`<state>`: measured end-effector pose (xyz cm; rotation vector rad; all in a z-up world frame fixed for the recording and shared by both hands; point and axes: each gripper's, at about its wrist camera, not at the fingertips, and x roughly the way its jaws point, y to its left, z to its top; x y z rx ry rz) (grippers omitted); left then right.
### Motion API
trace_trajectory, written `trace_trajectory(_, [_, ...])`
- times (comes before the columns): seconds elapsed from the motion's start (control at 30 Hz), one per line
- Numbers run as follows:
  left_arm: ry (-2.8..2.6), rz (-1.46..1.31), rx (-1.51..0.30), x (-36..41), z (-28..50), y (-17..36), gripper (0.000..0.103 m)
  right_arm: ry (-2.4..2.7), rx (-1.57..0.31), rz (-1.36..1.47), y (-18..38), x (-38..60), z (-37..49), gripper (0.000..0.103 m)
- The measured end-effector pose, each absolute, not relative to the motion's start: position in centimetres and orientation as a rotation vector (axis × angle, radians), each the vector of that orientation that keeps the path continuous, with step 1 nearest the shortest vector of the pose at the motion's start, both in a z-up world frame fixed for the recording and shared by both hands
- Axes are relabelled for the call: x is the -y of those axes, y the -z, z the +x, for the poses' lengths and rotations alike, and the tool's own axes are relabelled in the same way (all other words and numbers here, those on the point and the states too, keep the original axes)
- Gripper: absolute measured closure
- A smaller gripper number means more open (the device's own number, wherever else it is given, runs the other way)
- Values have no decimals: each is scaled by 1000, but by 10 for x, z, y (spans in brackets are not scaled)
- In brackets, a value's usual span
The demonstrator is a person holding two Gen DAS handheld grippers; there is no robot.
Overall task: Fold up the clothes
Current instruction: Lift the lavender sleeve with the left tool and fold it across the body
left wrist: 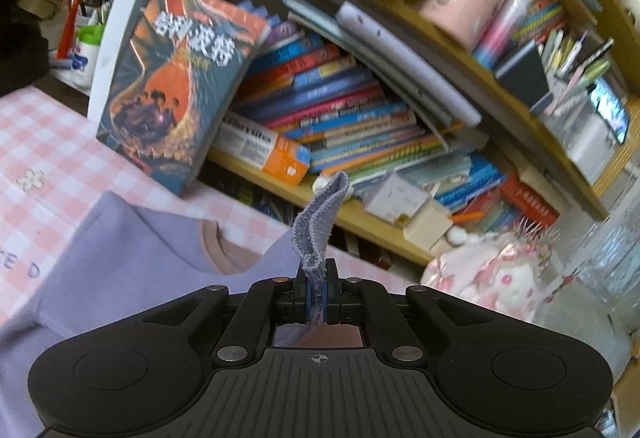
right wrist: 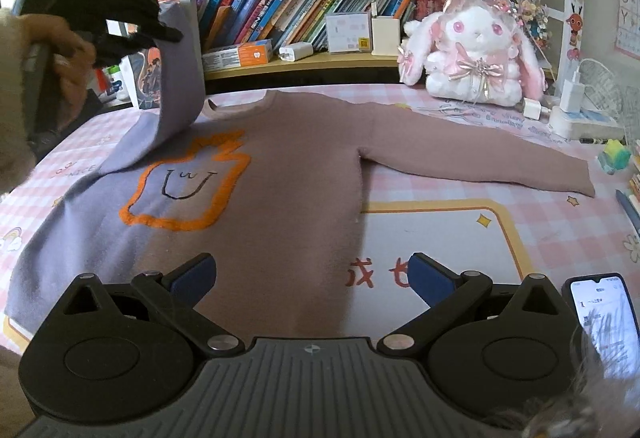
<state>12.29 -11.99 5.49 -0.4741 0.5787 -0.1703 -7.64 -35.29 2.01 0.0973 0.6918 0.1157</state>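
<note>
- Sweater (right wrist: 280, 173) lies flat, front up, on your pink-check tablecloth (right wrist: 560, 238); mauve on one half, lilac on the other, orange outline with a face on the chest.
- Bookshelf (right wrist: 304, 61) runs along the far edge of the table, packed with leaning books; plush rabbit (right wrist: 476, 53) sits at its right end, charger and power strip beside it.
- Right wrist view only: whole sweater, mauve sleeve (right wrist: 480, 157) stretched out to the right, phone (right wrist: 604, 318) with lit screen at bottom right.
- Left wrist view only: close on shelf, big orange-cover book (left wrist: 180, 85) propped upright, neckline of the sweater below.
- Your left hand (right wrist: 60, 53) is raised at the left of the table, left gripper (left wrist: 317, 294) tilted down, pinched tight on the lilac sleeve cuff (left wrist: 320, 226), sleeve hanging in a band to the shoulder.
- Your right gripper (right wrist: 312, 278) hovers over the hem, blue pads wide apart, nothing between them.
</note>
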Motion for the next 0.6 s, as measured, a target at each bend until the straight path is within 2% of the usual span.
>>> trace_trajectory(0.27, [164, -430, -647, 144, 135, -37, 97, -99, -712, 104, -16, 365, -77, 0])
trace_trajectory(0.33, [152, -417, -677, 151, 138, -32, 87, -90, -715, 106, -16, 367, -77, 0])
trace_trajectory(0.4, [164, -423, -699, 157, 138, -29, 62, -89, -718, 107, -15, 368, -77, 0])
trace_trajectory(0.43, [171, -423, -704, 159, 137, -29, 55, -90, -720, 107, -15, 369, -76, 0])
trace_trajectory(0.5, [193, -422, -687, 164, 131, -32, 49, -94, -723, 106, -14, 369, -76, 0])
trace_trajectory(0.6, [229, -424, -658, 166, 118, -41, 47, -100, -728, 106, -13, 369, -74, 0])
